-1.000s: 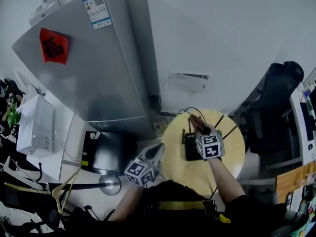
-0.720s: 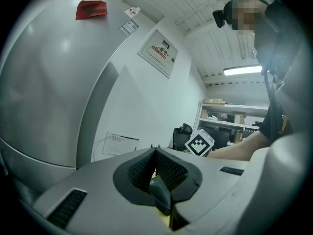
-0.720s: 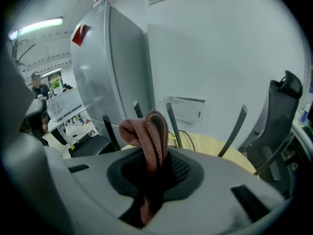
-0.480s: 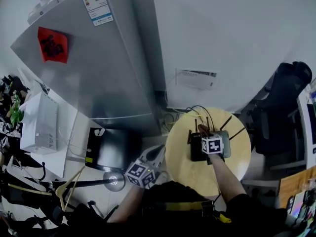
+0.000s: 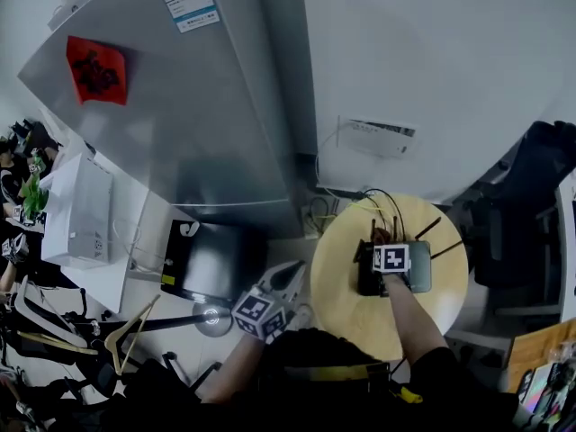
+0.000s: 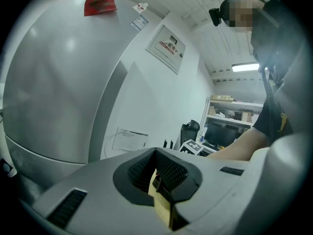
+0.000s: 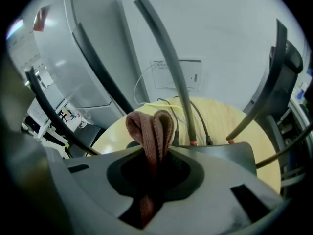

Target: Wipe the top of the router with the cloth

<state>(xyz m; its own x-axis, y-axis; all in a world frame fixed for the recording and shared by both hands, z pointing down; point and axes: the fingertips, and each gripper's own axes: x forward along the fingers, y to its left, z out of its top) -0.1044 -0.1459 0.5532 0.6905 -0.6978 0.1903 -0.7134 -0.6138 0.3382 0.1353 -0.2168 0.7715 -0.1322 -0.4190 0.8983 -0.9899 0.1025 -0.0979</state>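
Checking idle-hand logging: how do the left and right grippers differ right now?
The left gripper is shut on nothing; the right gripper is shut on a folded brown knitted cloth. The left hangs beside the round wooden table; the right is at the grey router on it. Both carry marker cubes.

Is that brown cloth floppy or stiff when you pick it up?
Probably floppy: the cloth bends into soft loops above the right gripper pinching it. It looks knitted, so it is likely light and grippy, not slippery.

Right gripper extended, pinching cloth — left gripper (jaws together) drawn back.
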